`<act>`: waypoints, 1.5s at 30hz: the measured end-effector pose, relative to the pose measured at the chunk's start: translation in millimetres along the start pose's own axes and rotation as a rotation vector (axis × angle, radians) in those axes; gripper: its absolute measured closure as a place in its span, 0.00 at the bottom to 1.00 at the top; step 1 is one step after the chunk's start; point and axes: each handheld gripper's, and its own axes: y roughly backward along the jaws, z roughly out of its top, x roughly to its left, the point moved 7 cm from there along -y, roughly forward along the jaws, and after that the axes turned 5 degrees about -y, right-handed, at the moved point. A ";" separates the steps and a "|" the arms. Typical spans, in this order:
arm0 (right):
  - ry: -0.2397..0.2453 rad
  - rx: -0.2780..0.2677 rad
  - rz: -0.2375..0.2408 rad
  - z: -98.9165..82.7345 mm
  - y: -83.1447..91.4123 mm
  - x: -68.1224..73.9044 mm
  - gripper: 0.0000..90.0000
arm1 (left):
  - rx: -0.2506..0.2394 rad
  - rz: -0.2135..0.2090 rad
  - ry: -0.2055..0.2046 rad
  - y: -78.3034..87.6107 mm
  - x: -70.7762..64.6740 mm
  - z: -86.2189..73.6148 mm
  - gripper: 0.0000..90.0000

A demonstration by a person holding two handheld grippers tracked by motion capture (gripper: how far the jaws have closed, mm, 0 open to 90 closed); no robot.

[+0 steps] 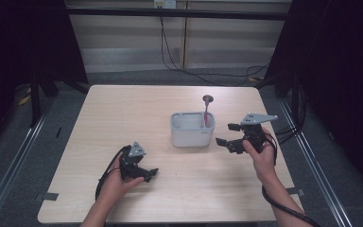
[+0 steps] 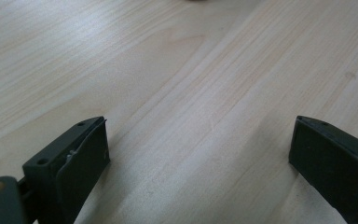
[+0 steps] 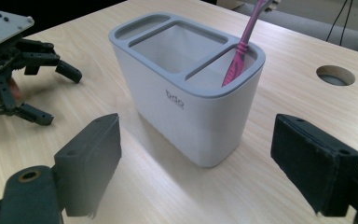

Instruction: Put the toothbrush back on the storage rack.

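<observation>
In the end compartment of the white holder (image 3: 186,102), a pink toothbrush (image 3: 242,44) leans, bristles hidden; my right gripper (image 3: 193,158) and left gripper (image 2: 198,154) gape wide, empty

Both forearms come in from the near edge of the table. The left hand (image 1: 116,182) holds the left gripper (image 1: 150,174) low over the tabletop, its jaws spread wide with nothing between them. The right hand (image 1: 262,153) holds the right gripper (image 1: 224,135) raised and pointed leftward, its jaws standing far apart and gripping nothing. Cables trail back along both wrists.
</observation>
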 end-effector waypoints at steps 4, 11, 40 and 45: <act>0.004 0.016 0.001 -5.2 0.3 0.2 0.18 | 0.000 0.000 0.000 0.0 0.0 0.0 0.05; 0.010 0.035 0.009 -13.4 2.4 0.0 0.18 | 0.000 -0.001 0.001 -0.1 -0.1 0.0 0.05; 0.039 0.093 0.032 -39.1 12.9 2.2 0.18 | -0.004 0.000 0.006 -0.2 -0.3 0.2 0.05; 0.042 0.112 0.028 -46.5 14.7 0.4 0.18 | 0.000 0.000 0.001 0.0 -0.1 0.0 0.05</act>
